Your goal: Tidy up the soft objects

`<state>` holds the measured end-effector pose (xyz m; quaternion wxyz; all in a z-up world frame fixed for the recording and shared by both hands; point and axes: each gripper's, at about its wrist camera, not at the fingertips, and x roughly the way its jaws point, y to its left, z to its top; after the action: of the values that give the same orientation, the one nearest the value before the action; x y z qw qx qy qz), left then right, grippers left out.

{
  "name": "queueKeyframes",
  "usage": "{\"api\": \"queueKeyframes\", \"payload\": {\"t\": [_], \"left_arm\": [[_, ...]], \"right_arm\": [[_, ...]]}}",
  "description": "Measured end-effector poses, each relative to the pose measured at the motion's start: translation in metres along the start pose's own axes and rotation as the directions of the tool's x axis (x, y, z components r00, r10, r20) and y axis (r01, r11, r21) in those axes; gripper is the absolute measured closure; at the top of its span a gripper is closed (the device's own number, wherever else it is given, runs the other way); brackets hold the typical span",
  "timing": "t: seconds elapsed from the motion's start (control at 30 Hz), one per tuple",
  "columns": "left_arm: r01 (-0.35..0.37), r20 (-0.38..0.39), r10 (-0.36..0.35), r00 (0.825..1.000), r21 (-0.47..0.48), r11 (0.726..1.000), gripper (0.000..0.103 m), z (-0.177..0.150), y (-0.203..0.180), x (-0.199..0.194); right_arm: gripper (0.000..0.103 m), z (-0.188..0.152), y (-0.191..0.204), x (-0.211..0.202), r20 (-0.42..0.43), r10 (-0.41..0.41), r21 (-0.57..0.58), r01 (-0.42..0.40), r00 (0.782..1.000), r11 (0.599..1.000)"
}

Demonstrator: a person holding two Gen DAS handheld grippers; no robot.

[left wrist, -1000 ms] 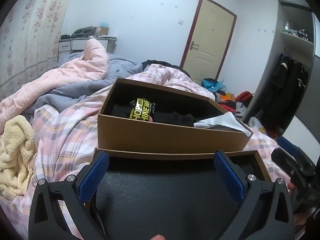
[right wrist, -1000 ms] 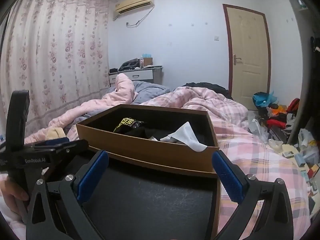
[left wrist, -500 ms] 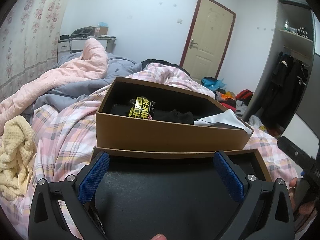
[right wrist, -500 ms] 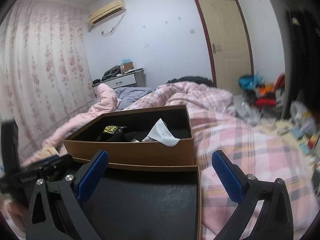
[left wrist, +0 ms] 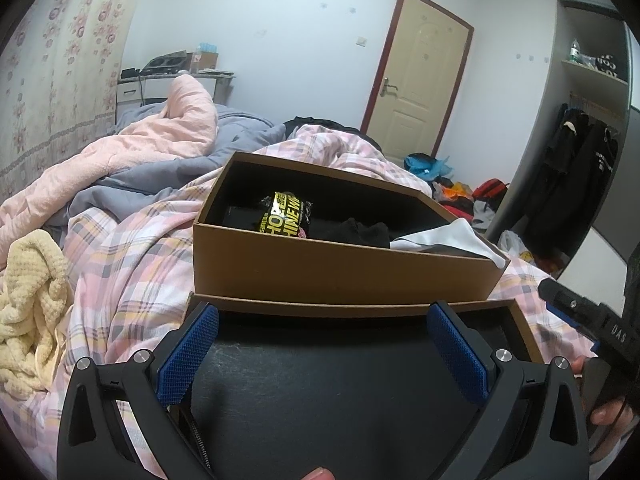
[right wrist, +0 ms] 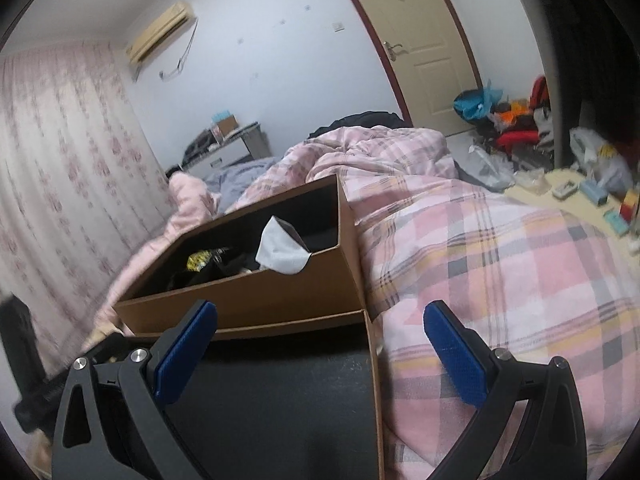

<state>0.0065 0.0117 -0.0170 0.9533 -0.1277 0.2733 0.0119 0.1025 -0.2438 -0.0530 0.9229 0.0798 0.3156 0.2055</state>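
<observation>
Soft stuff is split right now: a cream knit blanket (left wrist: 28, 308) lies loose on the bed at far left, well apart from the brown cardboard box (left wrist: 320, 268), which already holds a black garment with yellow lettering (left wrist: 286, 216), a black sock-like bundle (left wrist: 360, 232) and a white cloth (left wrist: 444, 240) poking over the right corner. Just in front of the box sits its shallow lid (left wrist: 360, 380), black inside and empty.

Left gripper (left wrist: 322, 354) hangs over the lid with jaws spread wide, holding nothing. Right gripper (right wrist: 320, 350) is also wide open and empty, half over the lid's right edge, half over the bedding.

What I'd worry about: the box rests on a lumpy pink plaid duvet (right wrist: 500, 280) (not exactly a firm base), so pushing down on one wall could tip it or slide it. The white cloth draped on the rim might snag a finger and get dragged out. The knit blanket is bulky and floppy, so a pinch may only grab a fold.

Room-wise: floral curtains, a desk at the back wall, a cream door (left wrist: 416, 76), clutter on the floor, dark coats hanging right.
</observation>
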Motion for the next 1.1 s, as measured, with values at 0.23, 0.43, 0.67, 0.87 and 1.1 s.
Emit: {"api": "queueKeyframes", "payload": {"t": [0.23,0.43,0.67,0.87,1.1], "left_arm": [[-0.001,-0.001,0.001,1.000,0.001,1.000,0.000,0.000,0.000,0.000],[-0.001,-0.001,0.001,1.000,0.002,1.000,0.000,-0.001,-0.001,0.000],[-0.005,0.000,0.005,1.000,0.012,1.000,0.000,-0.002,-0.002,0.000],[-0.008,-0.001,0.008,1.000,0.017,1.000,0.000,-0.003,-0.003,0.001],[-0.013,-0.003,0.013,1.000,0.031,0.999,0.000,-0.003,-0.006,0.001]], "right_arm": [[0.000,0.000,-0.002,-0.007,-0.022,-0.010,-0.037,0.009,1.000,0.999],[0.000,0.005,-0.004,-0.004,-0.026,-0.018,-0.037,0.017,1.000,0.999],[0.001,0.008,0.014,0.000,-0.030,-0.056,-0.096,0.053,0.998,0.994],[0.001,0.005,0.024,0.001,-0.029,-0.081,-0.153,0.076,0.996,0.985],[0.001,0.005,0.023,0.001,-0.027,-0.084,-0.158,0.078,0.996,0.984]]}}
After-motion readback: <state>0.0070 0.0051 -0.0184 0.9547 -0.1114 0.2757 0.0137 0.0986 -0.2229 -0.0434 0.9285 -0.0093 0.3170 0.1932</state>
